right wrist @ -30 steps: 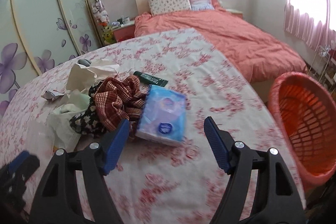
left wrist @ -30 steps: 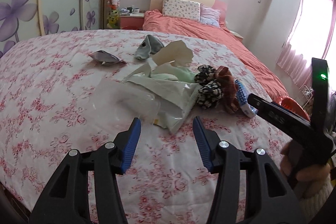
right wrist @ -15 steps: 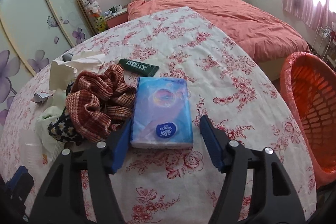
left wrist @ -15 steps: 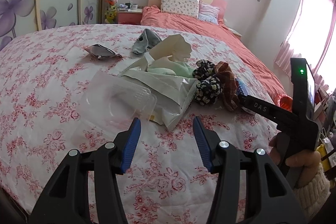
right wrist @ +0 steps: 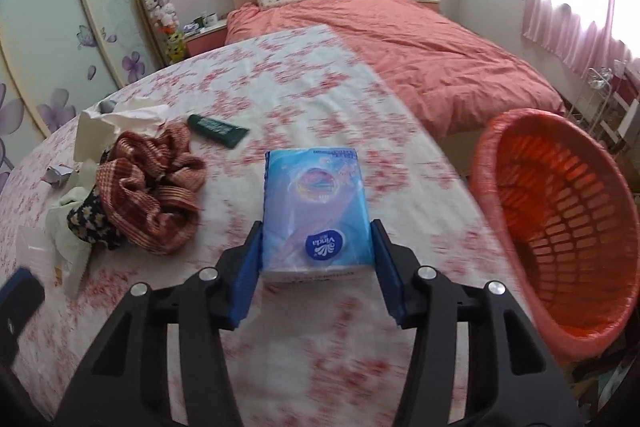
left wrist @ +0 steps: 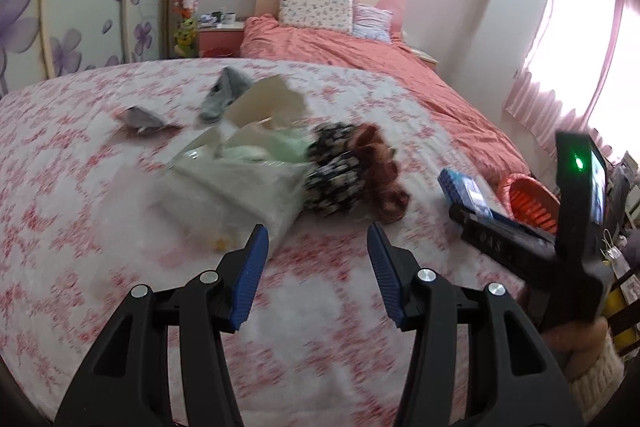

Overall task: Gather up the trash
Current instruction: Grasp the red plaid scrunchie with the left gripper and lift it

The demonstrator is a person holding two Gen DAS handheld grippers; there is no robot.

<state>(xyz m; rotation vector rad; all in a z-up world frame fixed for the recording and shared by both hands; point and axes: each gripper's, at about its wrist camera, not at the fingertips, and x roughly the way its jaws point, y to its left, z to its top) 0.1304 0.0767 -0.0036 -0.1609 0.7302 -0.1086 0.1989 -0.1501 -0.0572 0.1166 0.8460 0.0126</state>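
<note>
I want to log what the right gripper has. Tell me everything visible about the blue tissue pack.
The blue soft plastic tissue pack is rectangular, glossy, with a pink-purple picture and a round blue Vinda logo near its close end. It looks full and unopened. It lies flat lengthwise between the right gripper's blue-padded fingers, which press its two long sides, above the floral bedspread.

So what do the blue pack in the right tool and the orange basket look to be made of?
Blue pack: glossy printed plastic film over something soft, probably tissues; its surface has a sheen and the sides give slightly between the tool's fingers. Orange basket: rigid moulded plastic, judging by the regular slotted lattice; a thin reddish bag seems to line the rim.
</note>
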